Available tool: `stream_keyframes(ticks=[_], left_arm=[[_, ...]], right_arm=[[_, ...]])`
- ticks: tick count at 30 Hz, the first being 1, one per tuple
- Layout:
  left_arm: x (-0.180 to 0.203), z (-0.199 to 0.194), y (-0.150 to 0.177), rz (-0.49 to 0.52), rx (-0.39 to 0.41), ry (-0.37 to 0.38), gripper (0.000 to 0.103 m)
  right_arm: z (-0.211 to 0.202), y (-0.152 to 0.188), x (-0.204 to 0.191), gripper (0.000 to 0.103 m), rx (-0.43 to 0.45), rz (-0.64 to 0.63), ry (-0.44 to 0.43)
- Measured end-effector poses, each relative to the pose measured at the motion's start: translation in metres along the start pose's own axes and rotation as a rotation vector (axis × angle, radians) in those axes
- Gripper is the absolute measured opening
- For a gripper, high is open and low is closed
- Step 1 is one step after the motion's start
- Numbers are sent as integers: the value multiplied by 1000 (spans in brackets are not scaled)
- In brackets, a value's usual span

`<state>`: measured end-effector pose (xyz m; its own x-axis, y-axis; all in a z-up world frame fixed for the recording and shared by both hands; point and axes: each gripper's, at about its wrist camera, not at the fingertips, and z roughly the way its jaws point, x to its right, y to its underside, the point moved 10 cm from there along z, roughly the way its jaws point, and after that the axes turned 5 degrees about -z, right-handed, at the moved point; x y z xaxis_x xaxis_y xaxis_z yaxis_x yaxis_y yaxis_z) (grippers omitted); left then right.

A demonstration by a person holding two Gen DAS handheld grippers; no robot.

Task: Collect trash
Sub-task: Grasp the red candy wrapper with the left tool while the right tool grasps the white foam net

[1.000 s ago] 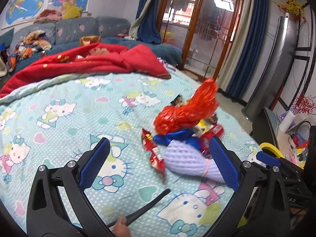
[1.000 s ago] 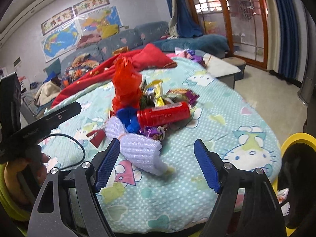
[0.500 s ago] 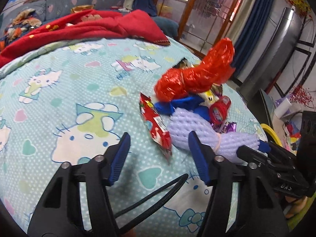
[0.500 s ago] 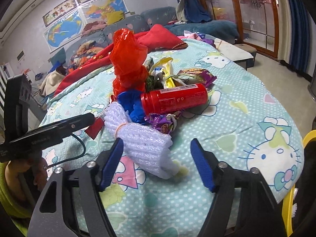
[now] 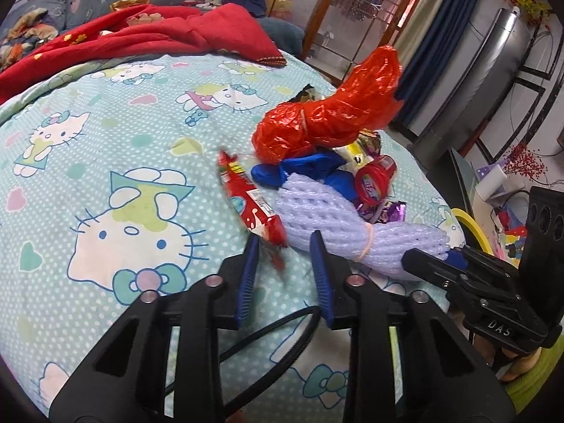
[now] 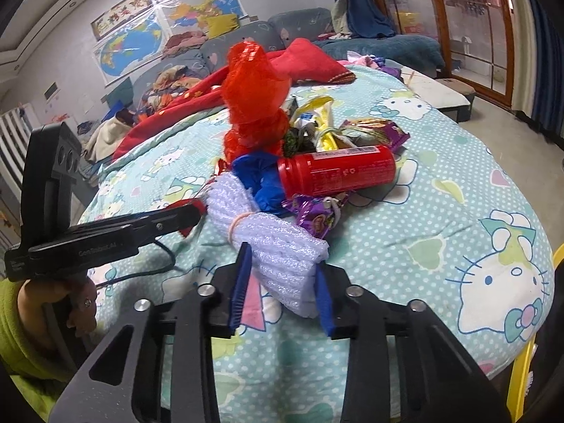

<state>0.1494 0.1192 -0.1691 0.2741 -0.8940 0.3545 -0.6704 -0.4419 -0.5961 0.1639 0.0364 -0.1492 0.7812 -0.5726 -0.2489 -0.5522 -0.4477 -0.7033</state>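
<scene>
A trash pile lies on the Hello Kitty cloth: a red plastic bag (image 5: 328, 120), a blue bag (image 5: 303, 171), a red can (image 6: 336, 172), purple wrappers (image 6: 313, 216), a red snack wrapper (image 5: 248, 201) and a lavender foam net (image 5: 338, 218). My left gripper (image 5: 283, 246) has its jaws narrowed around the near end of the red snack wrapper, with a gap still showing. My right gripper (image 6: 282, 264) has its jaws pressed against both sides of the foam net's (image 6: 278, 246) near end.
A red blanket (image 5: 141, 38) lies across the far side of the table. A yellow-rimmed bin (image 5: 469, 224) stands past the table's right edge. A sofa with clothes (image 6: 183, 70) and glass doors (image 6: 458, 17) are beyond.
Both grippers moved forward to the pile and narrowed their jaws: the left around the red snack wrapper's end, the right onto the foam net.
</scene>
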Motion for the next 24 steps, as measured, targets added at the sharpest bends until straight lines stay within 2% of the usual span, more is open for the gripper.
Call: stream_keyframes(ticks=[6, 9, 19, 22, 24], left_arm=[[4, -8, -1, 9, 18, 10, 5], [3, -14, -4, 10, 33, 11, 2], [1, -39, -19, 4, 101, 19, 1], [2, -37, -16, 22, 69, 10, 1], [3, -39, -15, 18, 79, -1, 1]], right_arm=[[-3, 2, -6, 18, -5, -2, -31], [-8, 2, -9, 17, 0, -3, -42], [-40, -12, -21, 16, 65, -32, -70], [-48, -16, -22, 16, 86, -31, -71], [-55, -19, -22, 16, 101, -30, -71]])
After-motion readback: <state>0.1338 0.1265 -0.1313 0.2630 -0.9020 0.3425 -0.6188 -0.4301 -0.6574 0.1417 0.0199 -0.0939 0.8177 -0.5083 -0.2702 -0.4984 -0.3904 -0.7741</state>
